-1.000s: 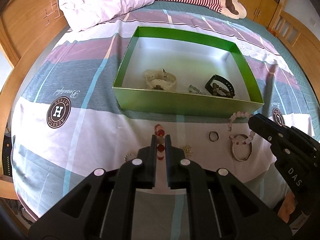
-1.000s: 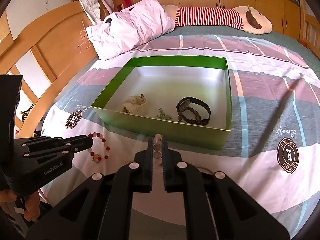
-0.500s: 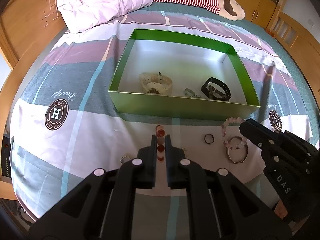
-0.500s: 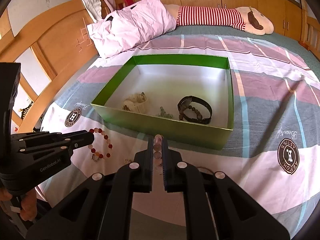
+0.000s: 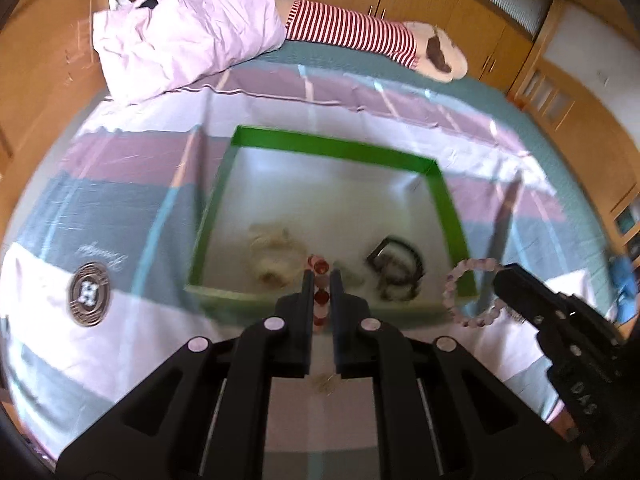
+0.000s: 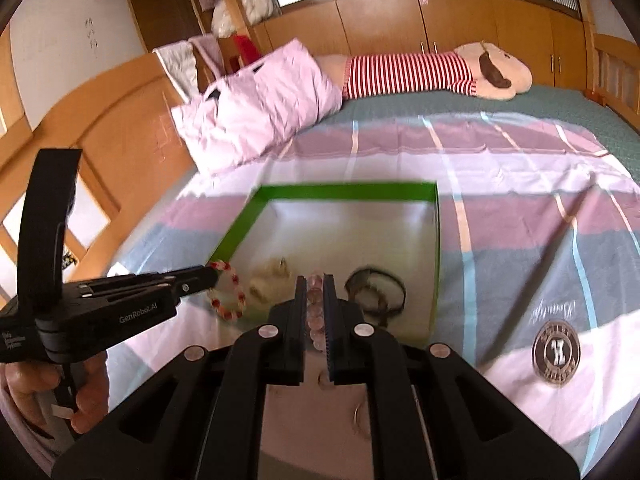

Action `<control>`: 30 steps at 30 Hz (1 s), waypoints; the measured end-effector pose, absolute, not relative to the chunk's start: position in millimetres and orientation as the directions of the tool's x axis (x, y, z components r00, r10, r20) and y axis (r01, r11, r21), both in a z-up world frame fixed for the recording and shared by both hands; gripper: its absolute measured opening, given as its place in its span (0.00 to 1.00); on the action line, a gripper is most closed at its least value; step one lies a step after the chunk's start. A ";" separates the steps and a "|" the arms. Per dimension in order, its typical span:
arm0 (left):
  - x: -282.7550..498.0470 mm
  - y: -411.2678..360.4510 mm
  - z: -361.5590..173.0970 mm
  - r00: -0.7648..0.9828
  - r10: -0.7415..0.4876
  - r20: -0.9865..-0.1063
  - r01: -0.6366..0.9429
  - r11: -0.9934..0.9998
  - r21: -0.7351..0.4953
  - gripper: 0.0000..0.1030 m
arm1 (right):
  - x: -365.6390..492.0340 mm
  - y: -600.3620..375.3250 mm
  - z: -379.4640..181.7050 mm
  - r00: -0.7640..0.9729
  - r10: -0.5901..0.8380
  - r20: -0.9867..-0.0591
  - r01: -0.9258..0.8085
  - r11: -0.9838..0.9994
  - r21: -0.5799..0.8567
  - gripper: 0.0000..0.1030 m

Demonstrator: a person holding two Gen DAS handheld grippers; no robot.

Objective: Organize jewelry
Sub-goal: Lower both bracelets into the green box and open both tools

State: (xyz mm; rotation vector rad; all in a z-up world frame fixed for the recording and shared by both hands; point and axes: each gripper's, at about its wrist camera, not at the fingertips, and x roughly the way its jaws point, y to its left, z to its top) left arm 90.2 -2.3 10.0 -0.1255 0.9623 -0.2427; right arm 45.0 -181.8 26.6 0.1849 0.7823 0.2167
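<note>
My left gripper (image 5: 321, 277) is shut on a red and white bead bracelet (image 5: 319, 296), held over the near wall of the green box (image 5: 336, 147). It shows as a loop in the right wrist view (image 6: 228, 294). My right gripper (image 6: 315, 280) is shut on a pale pink bead bracelet (image 6: 315, 312), seen as a loop in the left wrist view (image 5: 460, 288), near the box's front right corner. The box (image 6: 348, 191) holds a cream bracelet (image 5: 272, 256), a black band with dark beads (image 5: 396, 268) and a small charm.
A pink pillow (image 5: 184, 40) and a striped plush toy (image 5: 360, 36) lie at the bed's far end. A small gold piece (image 5: 326, 382) and a metal ring (image 6: 360, 416) lie on the sheet below the grippers. Wooden bed frame surrounds the mattress.
Both grippers have lifted their bracelets off the sheet and moved forward to the box's near edge. The view is blurred from motion.
</note>
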 end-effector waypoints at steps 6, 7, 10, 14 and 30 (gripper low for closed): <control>116.3 -10.7 -2.9 0.533 -0.269 -0.802 0.126 0.963 -0.239 0.07 | 73.4 -200.5 -3.0 0.649 0.214 -0.730 -0.012 0.962 0.272 0.07; 118.5 -12.1 -4.8 0.532 -0.269 -0.803 0.127 0.963 -0.239 0.07 | 74.0 -202.1 -6.4 0.647 0.208 -0.733 -0.005 0.963 0.268 0.07; 124.8 -17.0 -8.4 0.535 -0.262 -0.803 0.126 0.965 -0.231 0.07 | 75.1 -204.5 -10.6 0.648 0.202 -0.734 -0.007 0.966 0.259 0.07; 129.6 -26.7 -15.2 0.513 -0.266 -0.816 0.132 0.964 -0.231 0.07 | 77.8 -203.2 -18.9 0.629 0.202 -0.750 -0.023 0.970 0.242 0.08; 78.6 -19.0 -26.3 0.375 -0.176 -0.910 0.195 0.975 -0.108 0.64 | 29.5 -197.5 -68.7 0.315 0.181 -0.932 -0.104 0.982 0.156 0.76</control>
